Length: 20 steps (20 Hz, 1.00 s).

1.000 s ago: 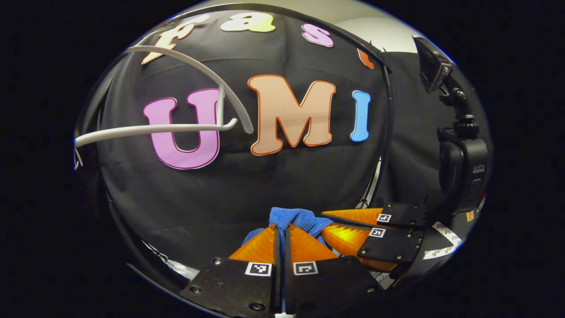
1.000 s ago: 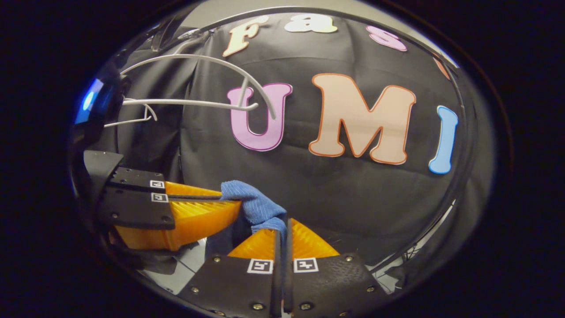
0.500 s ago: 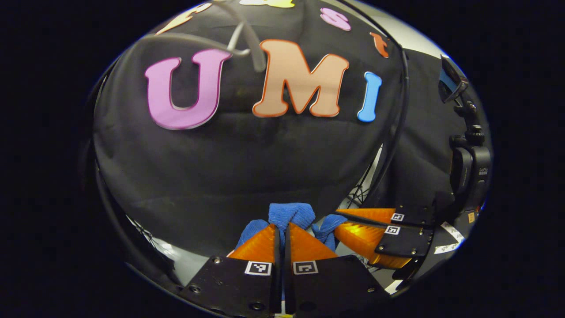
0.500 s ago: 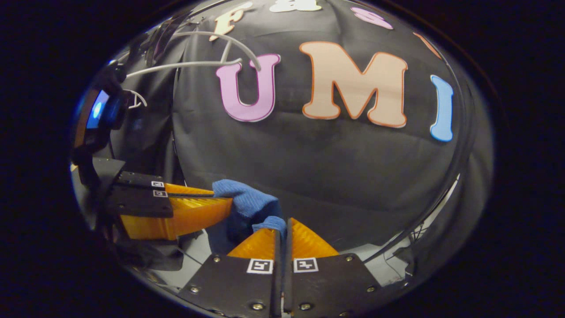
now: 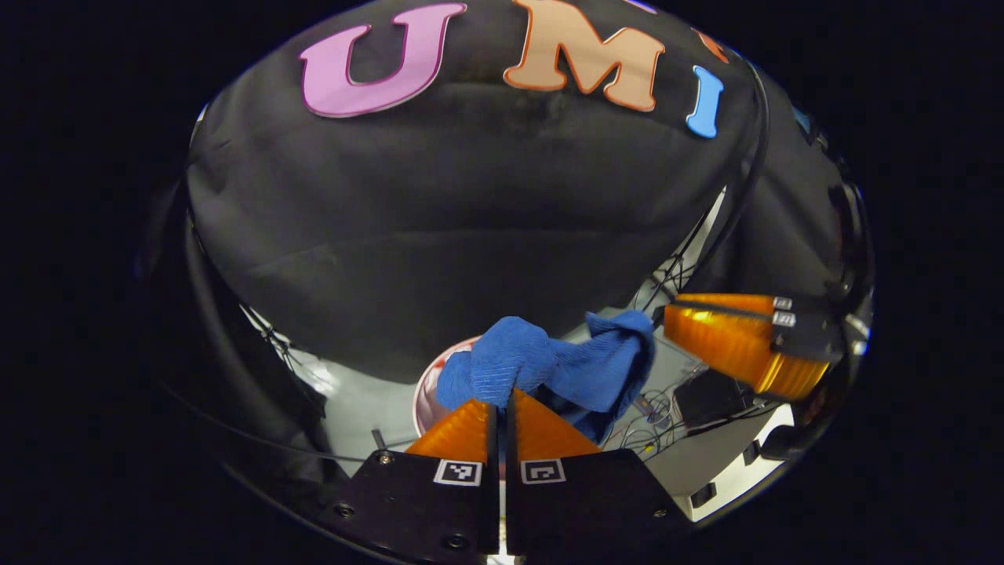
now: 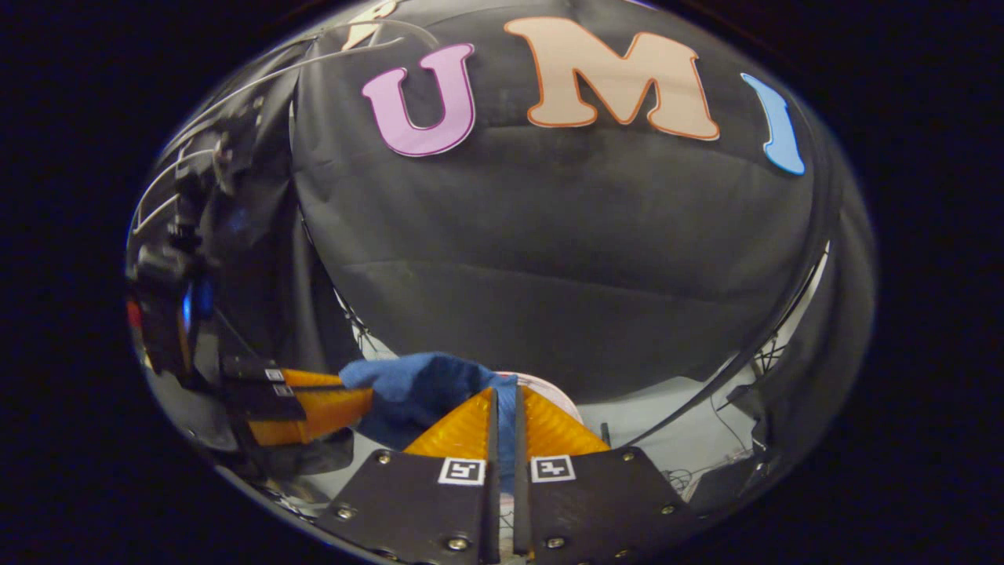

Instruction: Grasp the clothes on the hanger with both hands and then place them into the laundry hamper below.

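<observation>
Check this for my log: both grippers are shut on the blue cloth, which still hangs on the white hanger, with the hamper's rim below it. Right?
Not quite. The blue cloth is off the hanger, held up between the left gripper and the right gripper. The left gripper view shows it bunched above the hamper's rim, clear of any hanger. The rest stands.

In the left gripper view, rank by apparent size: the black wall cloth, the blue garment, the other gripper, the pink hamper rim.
1. black wall cloth
2. blue garment and right gripper: they look alike, and nearness to the camera distorts them, so unranked.
3. hamper rim, a mostly hidden sliver.
</observation>
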Motion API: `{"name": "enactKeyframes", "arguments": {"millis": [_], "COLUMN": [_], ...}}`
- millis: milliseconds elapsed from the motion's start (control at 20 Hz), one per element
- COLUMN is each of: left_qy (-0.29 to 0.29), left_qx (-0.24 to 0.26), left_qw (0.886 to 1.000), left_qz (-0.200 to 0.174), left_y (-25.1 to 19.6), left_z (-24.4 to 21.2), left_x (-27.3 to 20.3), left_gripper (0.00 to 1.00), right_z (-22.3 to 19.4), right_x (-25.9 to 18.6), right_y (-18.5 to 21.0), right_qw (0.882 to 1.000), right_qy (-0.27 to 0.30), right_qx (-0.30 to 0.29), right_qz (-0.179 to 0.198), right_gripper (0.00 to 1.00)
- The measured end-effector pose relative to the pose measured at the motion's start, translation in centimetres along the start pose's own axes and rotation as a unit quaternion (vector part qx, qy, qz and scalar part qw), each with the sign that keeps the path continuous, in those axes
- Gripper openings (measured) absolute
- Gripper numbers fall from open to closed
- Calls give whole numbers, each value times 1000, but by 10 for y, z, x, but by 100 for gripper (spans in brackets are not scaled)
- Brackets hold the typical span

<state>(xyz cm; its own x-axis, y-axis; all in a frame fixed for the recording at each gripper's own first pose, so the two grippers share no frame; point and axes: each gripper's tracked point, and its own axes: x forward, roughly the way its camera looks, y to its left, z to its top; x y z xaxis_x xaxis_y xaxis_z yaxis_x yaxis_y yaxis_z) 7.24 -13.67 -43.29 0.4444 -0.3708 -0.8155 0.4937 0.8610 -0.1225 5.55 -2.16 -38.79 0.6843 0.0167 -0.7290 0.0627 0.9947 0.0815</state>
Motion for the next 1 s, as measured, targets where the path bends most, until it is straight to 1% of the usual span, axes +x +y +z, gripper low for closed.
{"name": "enactKeyframes", "arguments": {"millis": [100,150,200,300,350,400,450,550,700,850,950,1000], "left_qy": [49,62,67,79,80,84,87,88,78,46,16,-2], "left_qx": [-12,-17,-20,-23,-22,-22,-25,-29,-30,-25,-17,-13], "left_qw": [999,998,998,997,997,996,996,996,996,999,1000,1000], "left_qz": [2,4,1,4,6,9,9,11,16,15,16,15], "left_y": [5,5,1,0,1,3,5,6,8,12,14,13], "left_z": [-41,-52,-56,-59,-64,-67,-71,-71,-69,-48,-25,-11], "left_x": [6,2,0,-6,-4,-7,-5,-6,-10,-27,-41,-49], "left_gripper": [4,6,8,7,17,22,24,22,22,22,22,29], "right_z": [-1,0,0,-1,-3,-6,-7,-9,-8,1,10,17], "right_x": [-2,-2,-2,-3,-4,-5,-5,-8,-13,-21,-30,-34], "right_y": [1,2,4,9,9,9,9,10,11,10,9,9], "right_qw": [1000,1000,1000,1000,1000,1000,1000,1000,1000,1000,1000,1000], "right_qy": [1,1,0,2,3,5,6,8,4,-9,-22,-30], "right_qx": [-1,-1,-2,-3,-3,-3,-2,-4,-6,-4,-6,-7], "right_qz": [2,3,5,6,6,6,7,7,5,4,2,1], "right_gripper": [7,7,7,7,7,7,7,7,7,7,7,7]}}
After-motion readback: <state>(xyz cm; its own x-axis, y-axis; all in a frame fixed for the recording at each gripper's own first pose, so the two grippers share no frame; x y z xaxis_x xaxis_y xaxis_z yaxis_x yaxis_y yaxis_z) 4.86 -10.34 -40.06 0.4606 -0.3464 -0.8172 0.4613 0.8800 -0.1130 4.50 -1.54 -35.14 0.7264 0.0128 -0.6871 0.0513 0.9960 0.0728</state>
